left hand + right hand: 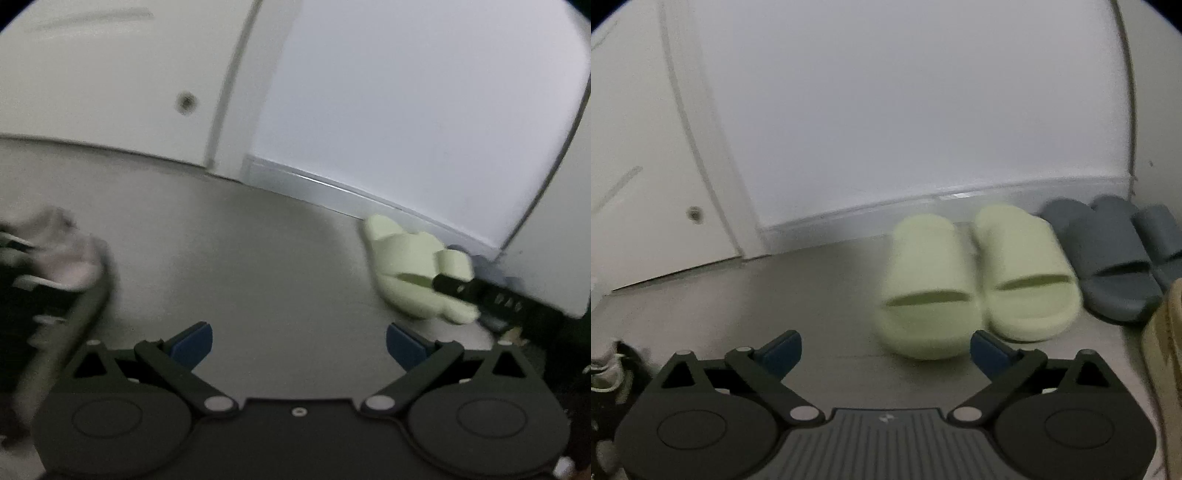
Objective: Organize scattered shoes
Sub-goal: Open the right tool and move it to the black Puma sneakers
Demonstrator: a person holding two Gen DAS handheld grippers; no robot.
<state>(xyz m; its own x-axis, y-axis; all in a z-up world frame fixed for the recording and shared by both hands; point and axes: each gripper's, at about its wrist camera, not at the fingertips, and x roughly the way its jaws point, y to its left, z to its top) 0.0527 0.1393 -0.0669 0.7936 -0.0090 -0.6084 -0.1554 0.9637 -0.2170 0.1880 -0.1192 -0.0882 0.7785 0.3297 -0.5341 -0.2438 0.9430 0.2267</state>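
Two grippers fill the near edge of each wrist view, both with jaws spread wide and nothing between the blue pads. The right gripper (886,350) hangs over bare grey floor (812,295), and just past its right finger sit the pale green slippers (979,280), side by side and touching, toes toward the camera, close to the white baseboard (849,218). Beside them on the right stand the grey slippers (1115,266), also paired against the wall. The left gripper (299,345) is likewise released above the floor. To its left lies a blurred dark shoe with a pinkish lining (62,273); to its right the green pair shows again, partly behind the other gripper's black finger. A white door (110,92) stands farthest back.
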